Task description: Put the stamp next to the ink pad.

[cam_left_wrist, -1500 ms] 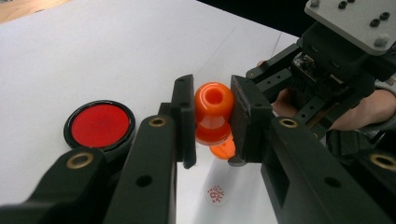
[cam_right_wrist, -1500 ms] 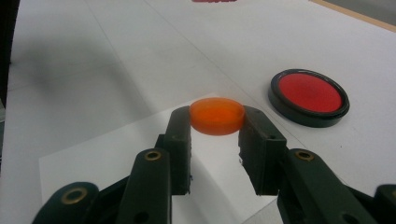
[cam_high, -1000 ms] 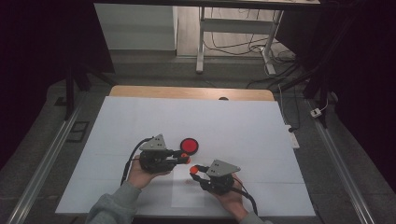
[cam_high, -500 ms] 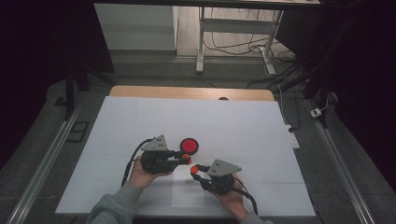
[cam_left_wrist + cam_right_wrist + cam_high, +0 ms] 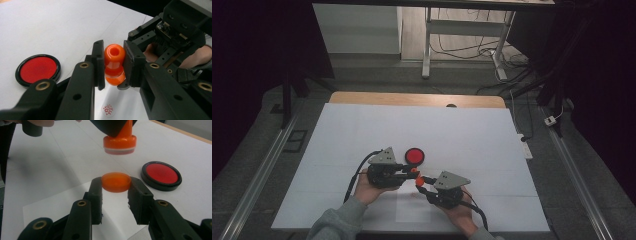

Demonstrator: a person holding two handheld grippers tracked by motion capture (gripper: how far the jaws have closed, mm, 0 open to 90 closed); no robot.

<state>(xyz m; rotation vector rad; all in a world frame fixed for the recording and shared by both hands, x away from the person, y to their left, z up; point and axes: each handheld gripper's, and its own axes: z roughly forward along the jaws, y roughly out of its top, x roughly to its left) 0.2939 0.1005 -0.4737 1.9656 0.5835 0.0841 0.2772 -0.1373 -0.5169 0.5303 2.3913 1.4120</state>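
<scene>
My left gripper [image 5: 113, 65] is shut on an orange stamp [image 5: 114, 62], its pads pressing the knobbed handle from both sides. In the high view the left gripper [image 5: 411, 172] holds the stamp [image 5: 413, 171] just above the paper. My right gripper [image 5: 116, 187] is shut on the stamp's round orange cap [image 5: 116, 181], held level. The stamp [image 5: 120, 141] hangs just above the cap, base down, apart from it. From above, the right gripper [image 5: 422, 182] and the cap [image 5: 419, 182] sit directly in front of the left one.
A round red ink pad [image 5: 415, 156] in a black case lies open on the white table cover [image 5: 462, 135], just beyond both grippers. A small white sheet [image 5: 62, 197] under the grippers bears a red stamp print [image 5: 109, 109].
</scene>
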